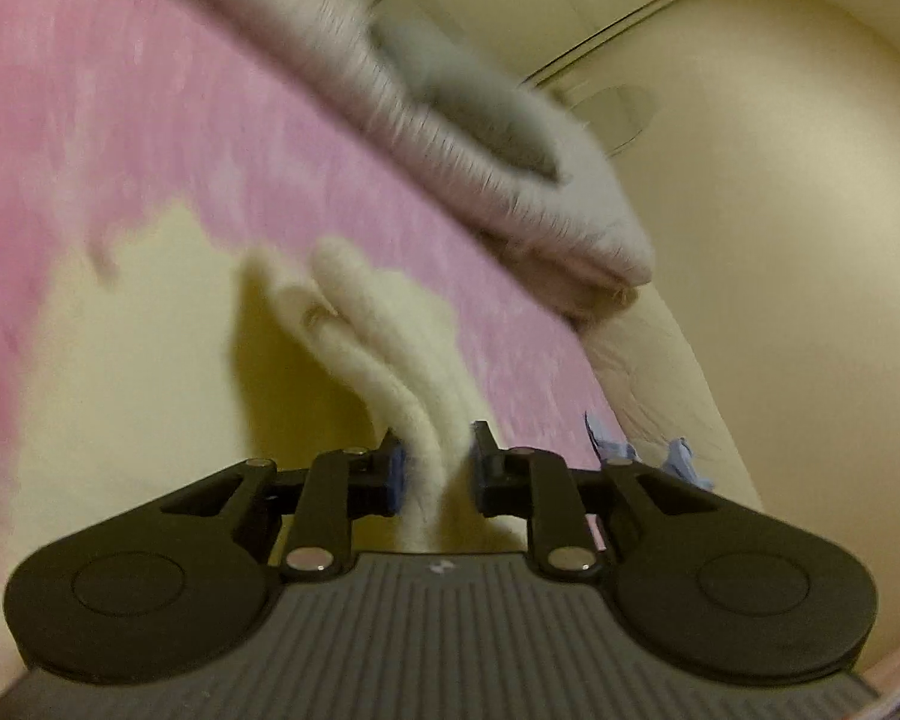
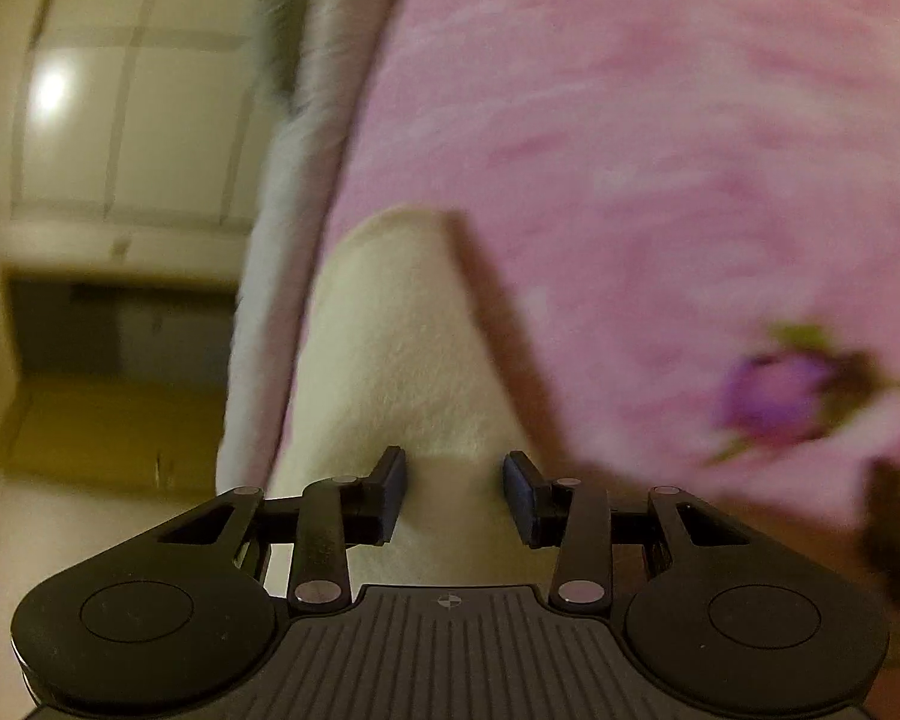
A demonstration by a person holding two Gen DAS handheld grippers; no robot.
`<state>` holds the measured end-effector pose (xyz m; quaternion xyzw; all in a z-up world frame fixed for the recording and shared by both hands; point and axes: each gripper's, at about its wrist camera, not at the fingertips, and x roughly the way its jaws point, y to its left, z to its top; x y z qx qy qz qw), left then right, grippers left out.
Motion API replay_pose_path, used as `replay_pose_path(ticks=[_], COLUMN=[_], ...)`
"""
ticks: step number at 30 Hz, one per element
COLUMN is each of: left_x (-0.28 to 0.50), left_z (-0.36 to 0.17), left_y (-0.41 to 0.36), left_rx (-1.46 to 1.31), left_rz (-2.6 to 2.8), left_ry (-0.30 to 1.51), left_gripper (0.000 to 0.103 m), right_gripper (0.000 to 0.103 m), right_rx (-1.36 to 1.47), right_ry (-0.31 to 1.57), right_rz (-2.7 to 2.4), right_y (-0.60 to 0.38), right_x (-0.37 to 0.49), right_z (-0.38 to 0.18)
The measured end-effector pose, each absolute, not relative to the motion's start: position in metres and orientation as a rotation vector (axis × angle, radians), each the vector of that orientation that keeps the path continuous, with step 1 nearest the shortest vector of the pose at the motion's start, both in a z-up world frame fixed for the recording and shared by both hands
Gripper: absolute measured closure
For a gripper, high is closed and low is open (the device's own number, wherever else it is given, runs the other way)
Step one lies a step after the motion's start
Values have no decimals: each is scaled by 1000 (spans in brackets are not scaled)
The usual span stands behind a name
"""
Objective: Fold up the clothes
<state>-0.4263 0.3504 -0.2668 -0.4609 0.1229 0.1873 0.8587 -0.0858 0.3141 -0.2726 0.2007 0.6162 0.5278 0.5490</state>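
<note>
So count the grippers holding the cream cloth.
2. The left gripper pinches a bunched fold of the cream cloth above the pink blanket; the right gripper holds another part.

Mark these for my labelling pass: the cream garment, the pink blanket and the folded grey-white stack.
cream garment (image 1: 390, 324): left wrist view, on its raised fold.
pink blanket (image 2: 630, 120): right wrist view, on bare pink surface.
folded grey-white stack (image 1: 570, 222): left wrist view, on its pale edge.

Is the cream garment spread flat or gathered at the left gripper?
Gathered. The cream garment rises in bunched ridges into the left gripper, whose pads pinch it above the pink cover. Blur hides the rest.
</note>
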Motion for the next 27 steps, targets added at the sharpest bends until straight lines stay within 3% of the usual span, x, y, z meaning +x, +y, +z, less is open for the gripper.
replay_pose_path(ticks=[8,17,22,27], left_x=[-509,-505,-522,-556], left_z=[-331,-326,-326,-309], left_y=[385,391,381,346], left_rx=[-1141,-1002,-1072,-1141], left_rz=[521,534,567,626], left_ry=[269,315,282,237], left_gripper=[86,87,84,68], right_gripper=[62,62,60,59], right_rx=[-93,-175,-221,16], right_ry=[1035,932,874,1022], right_rz=[1502,1549,1574,1554], right_y=[351,337,329,287], right_x=[-193,-212,-223,-181], right_z=[-229,-236,-239,-234])
